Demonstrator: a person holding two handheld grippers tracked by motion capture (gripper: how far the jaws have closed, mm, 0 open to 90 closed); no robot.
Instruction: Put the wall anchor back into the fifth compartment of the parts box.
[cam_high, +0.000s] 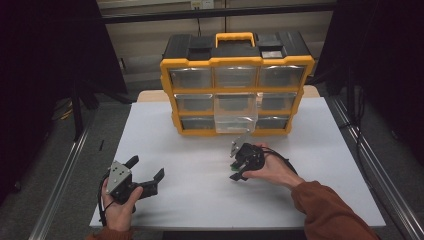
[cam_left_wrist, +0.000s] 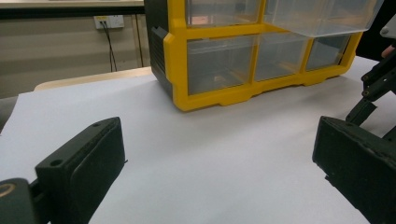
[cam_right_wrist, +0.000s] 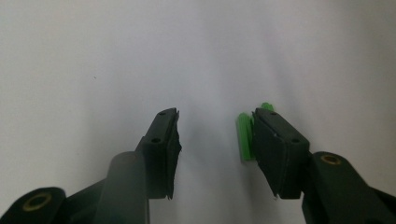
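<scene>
High view: your right gripper points down at the sheet, at about 6 o'clock from the yellow organizer, whose middle drawer is pulled out. Your left gripper sits at 9 o'clock from the right one, well apart, jaws spread wide with nothing between them. Right gripper view: a small green part lies on the sheet, touching the inner face of the jaw at 3 o'clock; the other jaw stands clear of it, so your jaws are apart, not clamped.
</scene>
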